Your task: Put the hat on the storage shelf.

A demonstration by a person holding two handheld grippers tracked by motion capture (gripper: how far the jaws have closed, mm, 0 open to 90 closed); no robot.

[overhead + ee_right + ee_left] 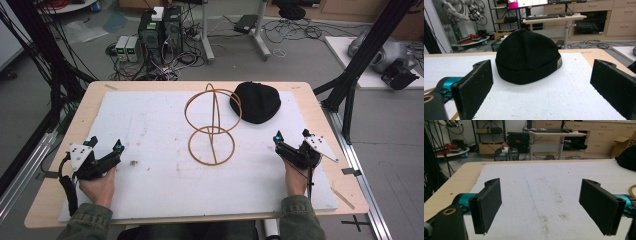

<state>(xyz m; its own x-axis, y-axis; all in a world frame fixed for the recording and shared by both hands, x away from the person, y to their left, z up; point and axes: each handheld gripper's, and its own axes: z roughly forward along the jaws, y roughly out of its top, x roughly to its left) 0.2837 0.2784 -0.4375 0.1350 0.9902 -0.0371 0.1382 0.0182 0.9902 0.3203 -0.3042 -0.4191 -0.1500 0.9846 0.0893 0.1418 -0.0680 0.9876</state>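
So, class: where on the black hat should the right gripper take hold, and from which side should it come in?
Probably the folded brim on the near side of the black hat. The right gripper already faces it with jaws open and nothing between them. The hat sits dome up on the white mat, and the brim forms a thick, soft band that can be pinched.

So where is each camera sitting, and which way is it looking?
High view: above the person's side, looking forward and down on the table; shows both forearms, the left gripper and the right gripper, the black hat and the wooden ring stand.
Left gripper view: rides on the left gripper, looking across the white mat between its open jaws.
Right gripper view: rides on the right gripper, facing the black hat between open jaws.
Shared: high and right gripper views both show the hat.
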